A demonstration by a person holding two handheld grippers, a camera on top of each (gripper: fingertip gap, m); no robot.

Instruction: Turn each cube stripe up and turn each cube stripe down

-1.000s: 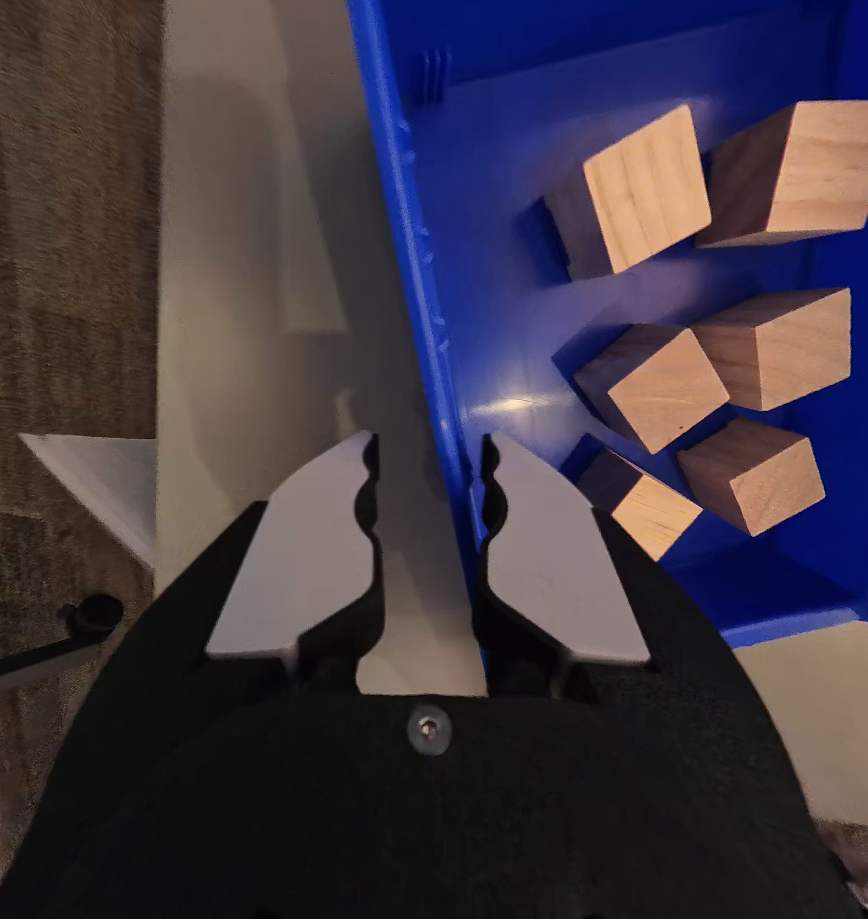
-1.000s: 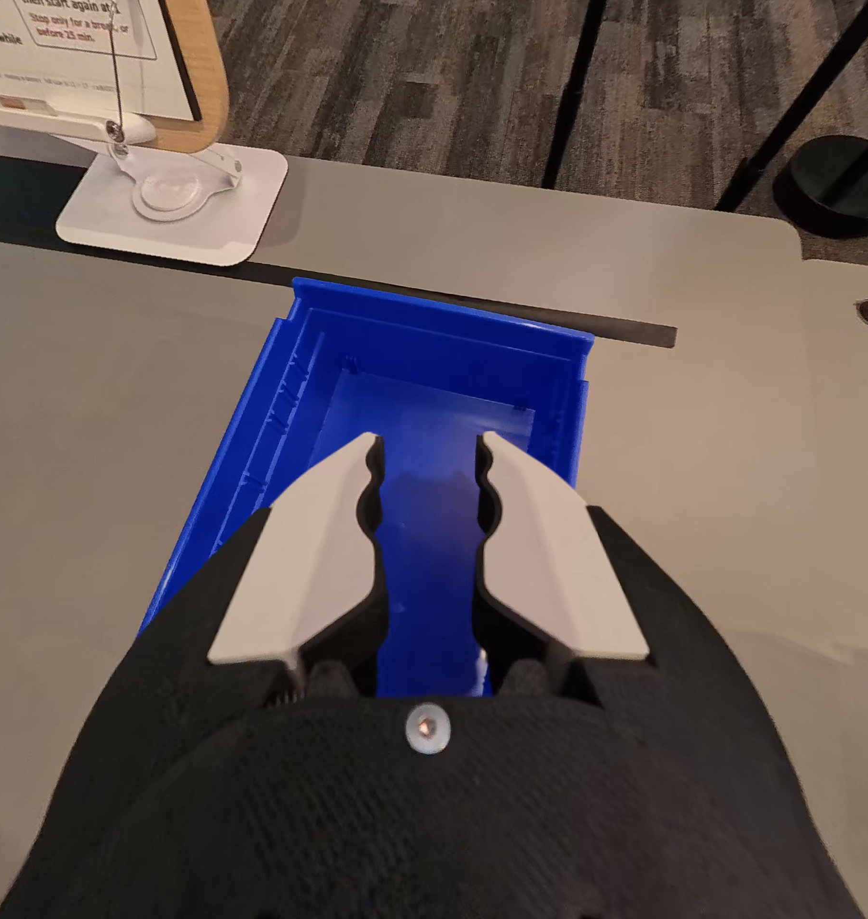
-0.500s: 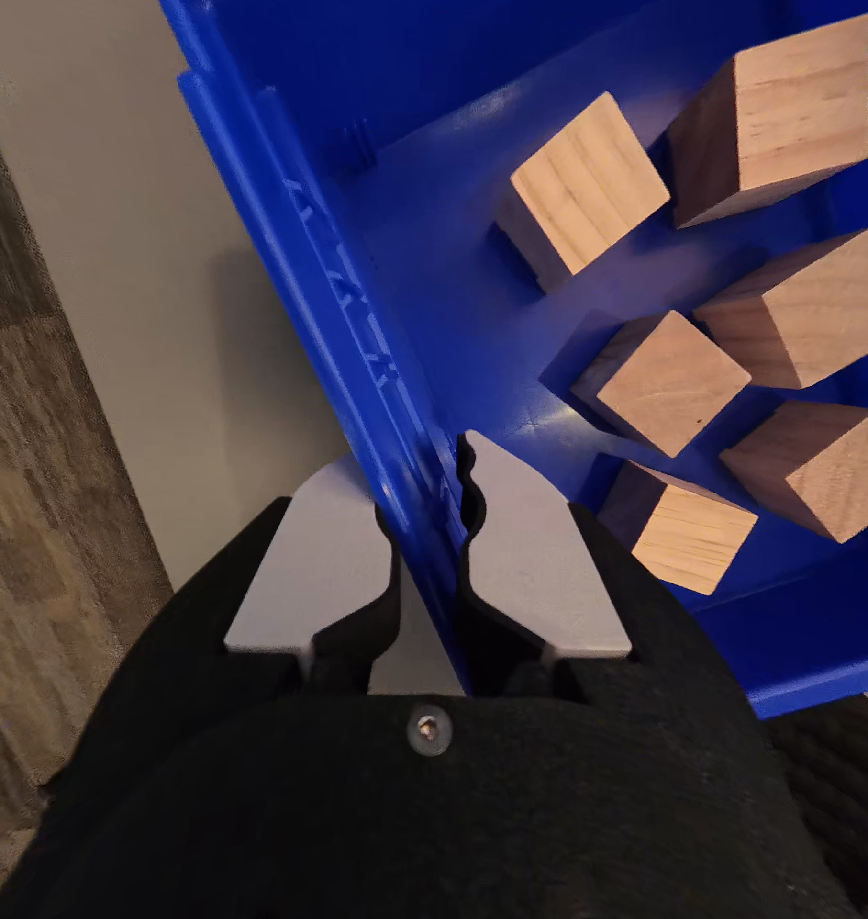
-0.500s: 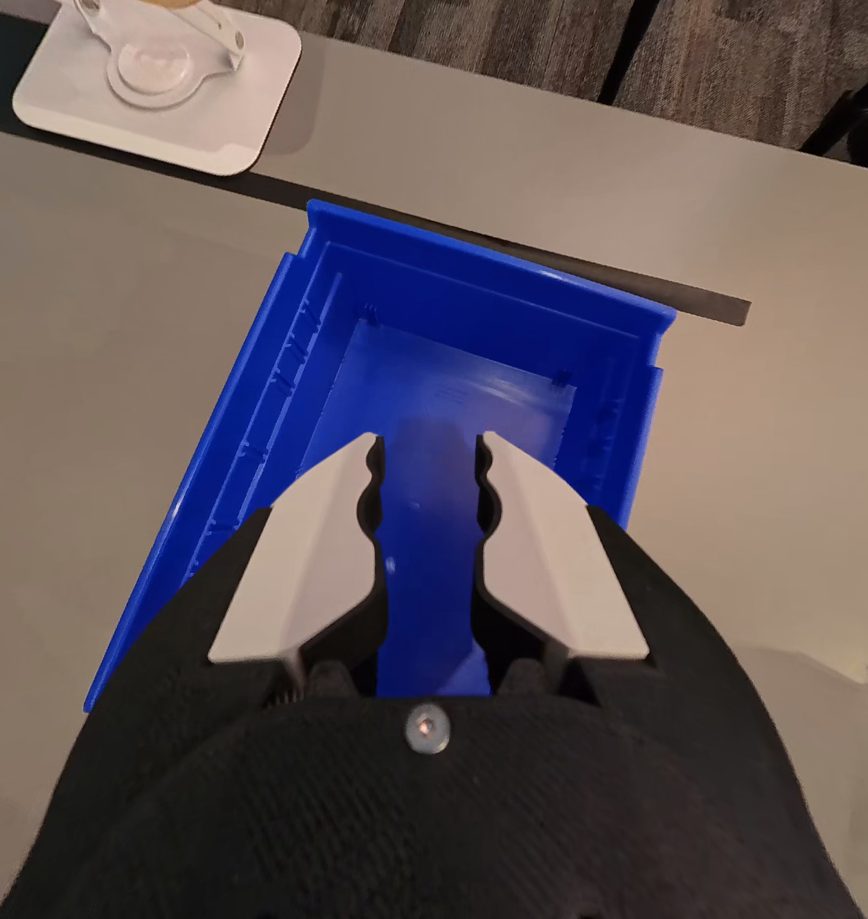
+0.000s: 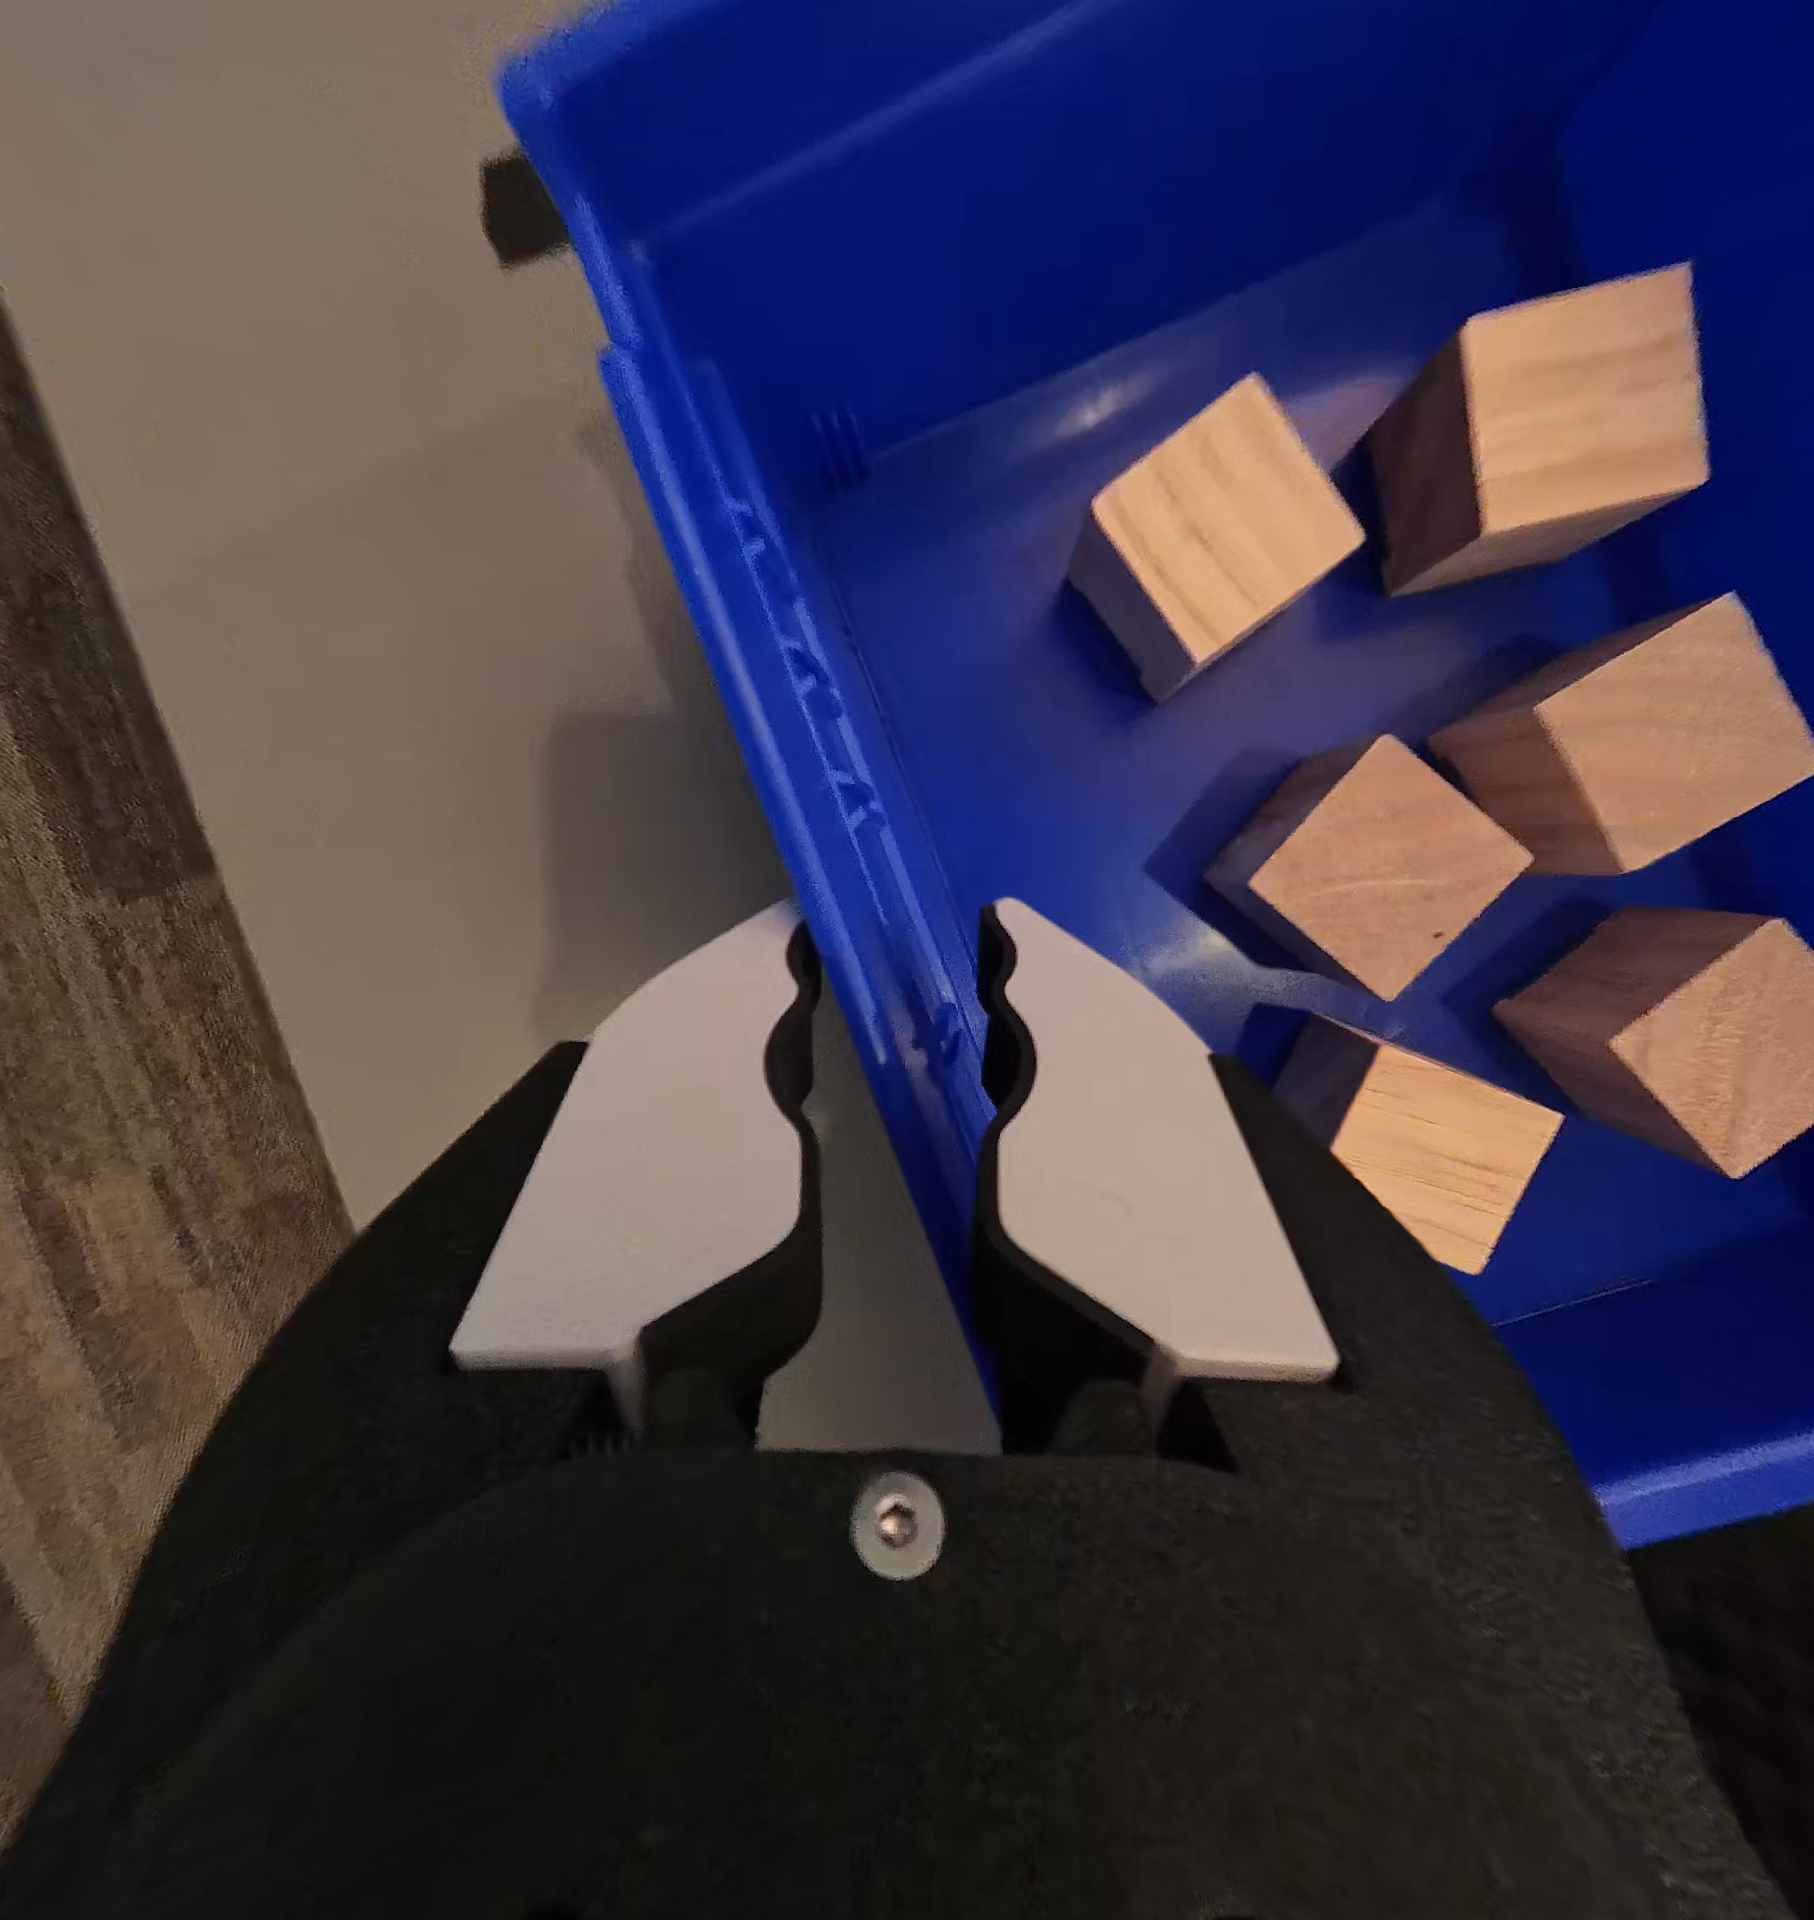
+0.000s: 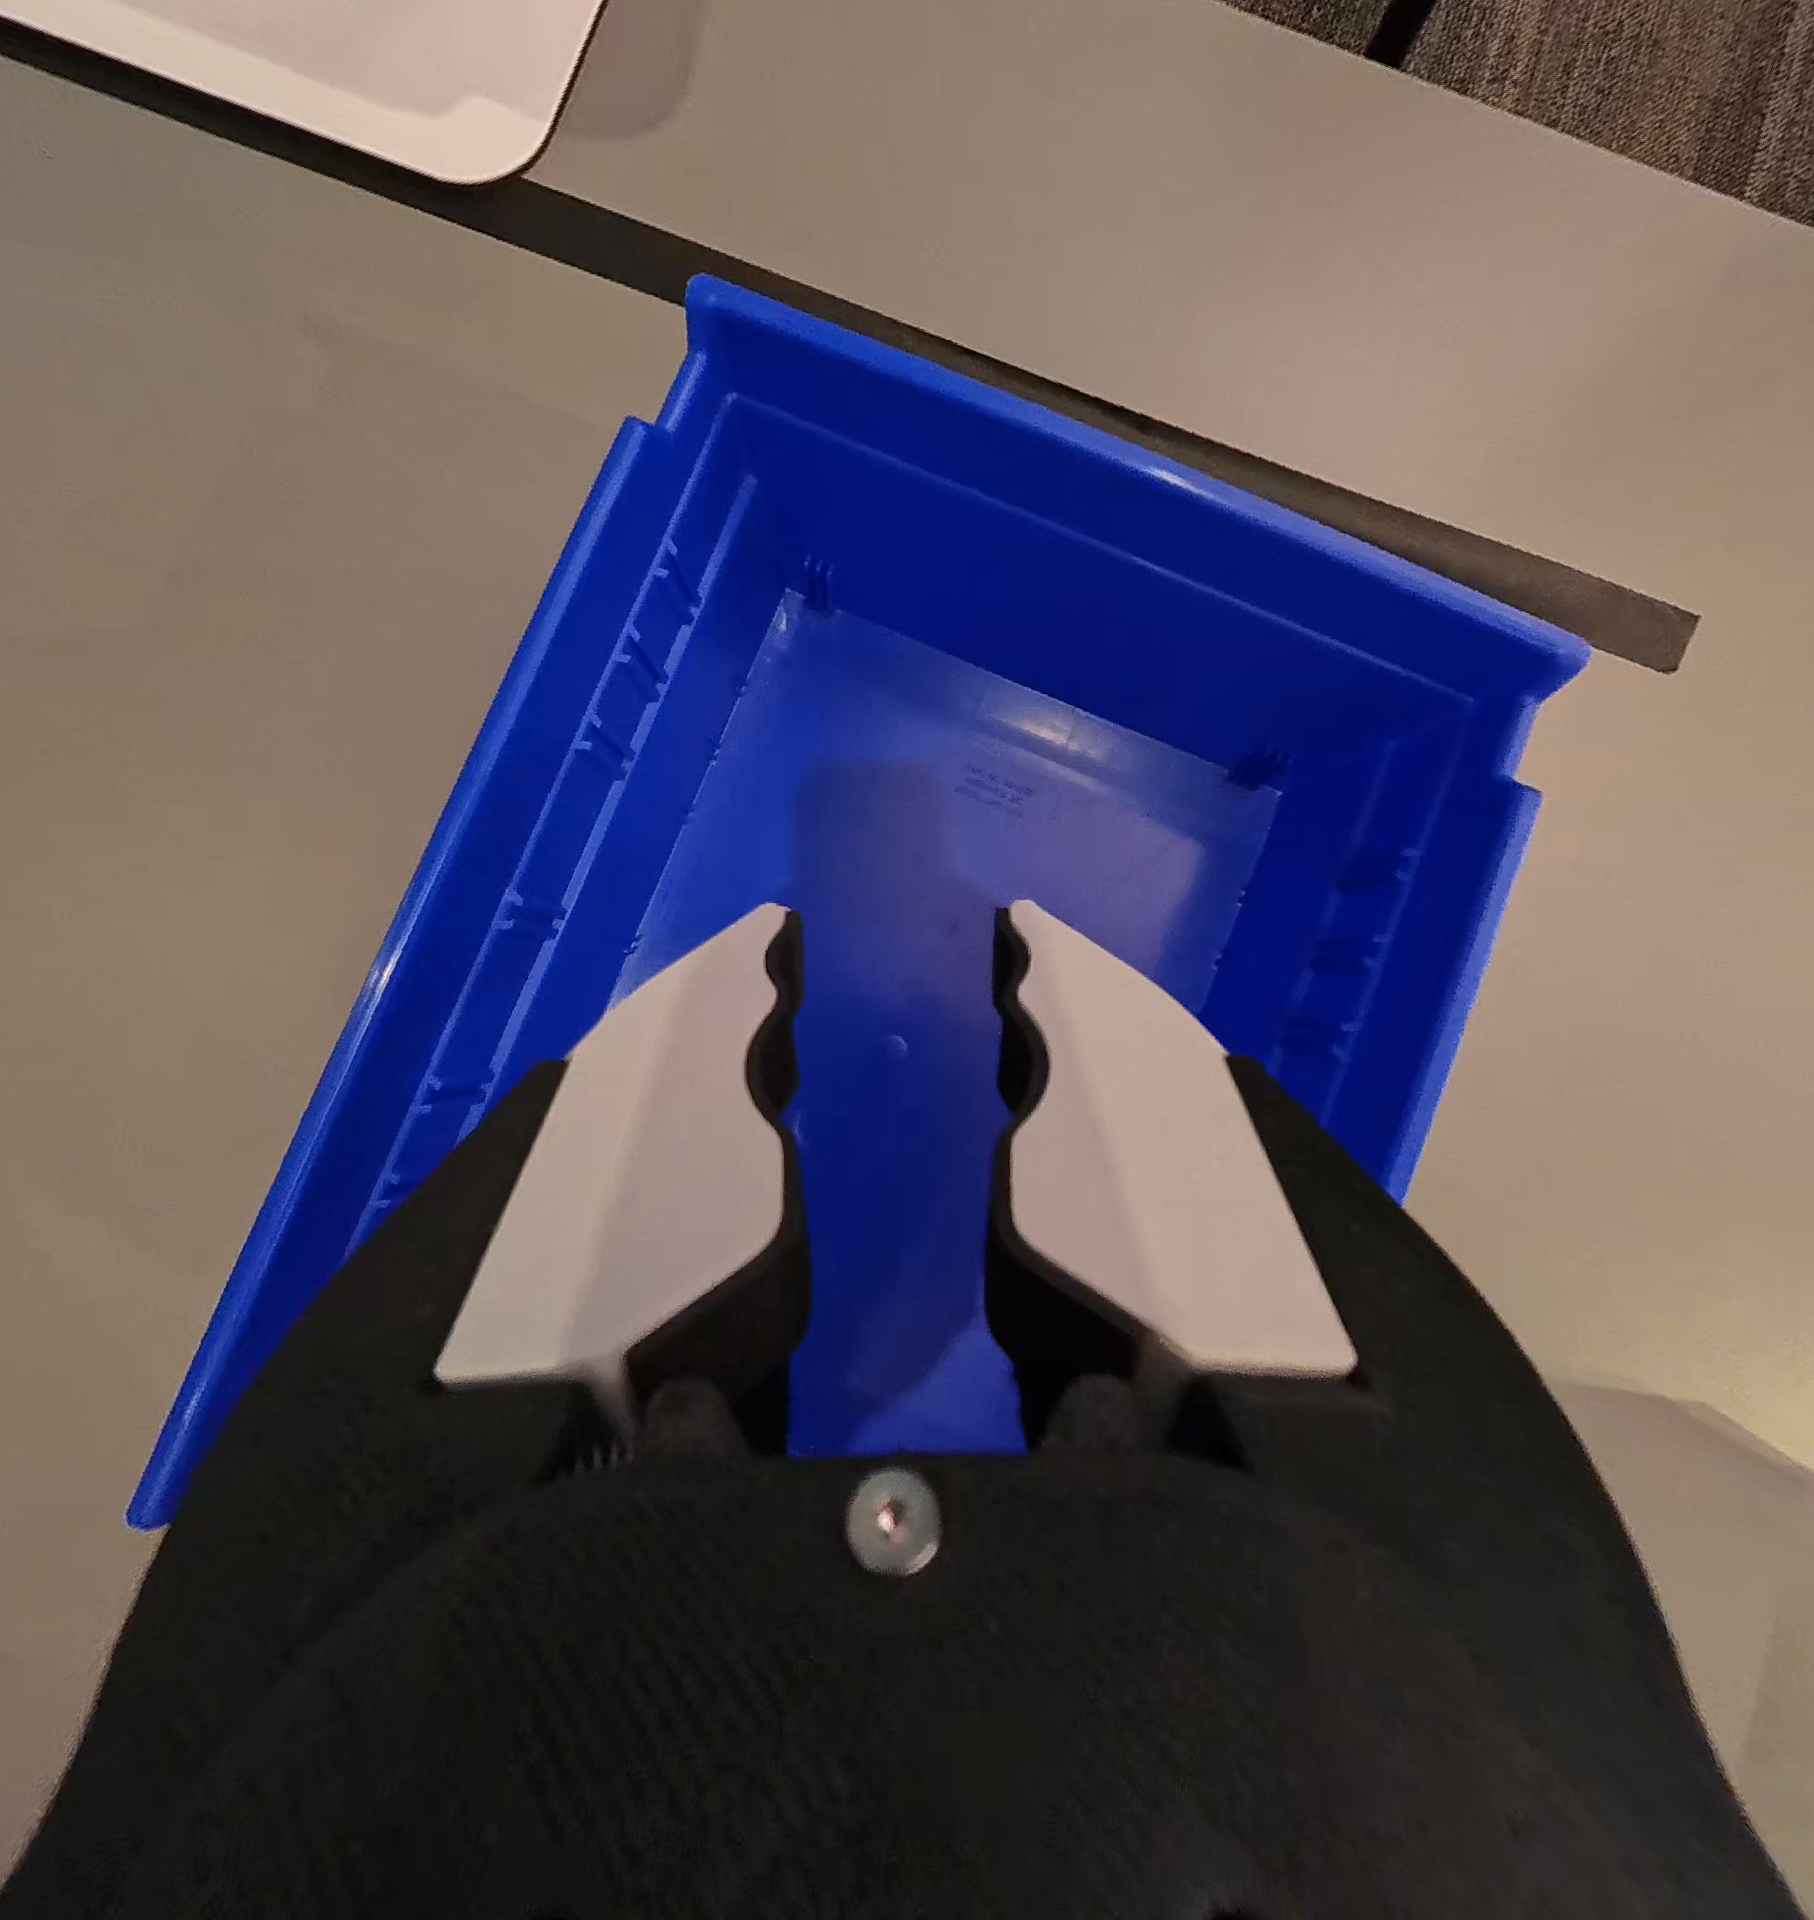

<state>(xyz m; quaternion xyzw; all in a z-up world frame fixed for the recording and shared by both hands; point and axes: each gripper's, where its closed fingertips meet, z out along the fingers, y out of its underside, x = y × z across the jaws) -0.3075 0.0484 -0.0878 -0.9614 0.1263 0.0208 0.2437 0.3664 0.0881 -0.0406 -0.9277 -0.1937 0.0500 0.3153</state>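
Several plain wooden cubes lie loose on the floor of a blue bin in the left wrist view; no stripe shows on their visible faces. My left gripper straddles the bin's left wall, one finger outside and one inside, shut on the wall. In the right wrist view a second blue bin holds nothing that I can see. My right gripper is open and empty, hovering over that bin's floor.
Both bins stand on a grey table. The table's left edge borders carpet floor. A white stand base sits at the far left, behind a dark seam across the table.
My left gripper has narrowed onto the bin's left wall, and the bin with the cubes has swung round in its view. My right gripper has moved closer over the second bin, still open.
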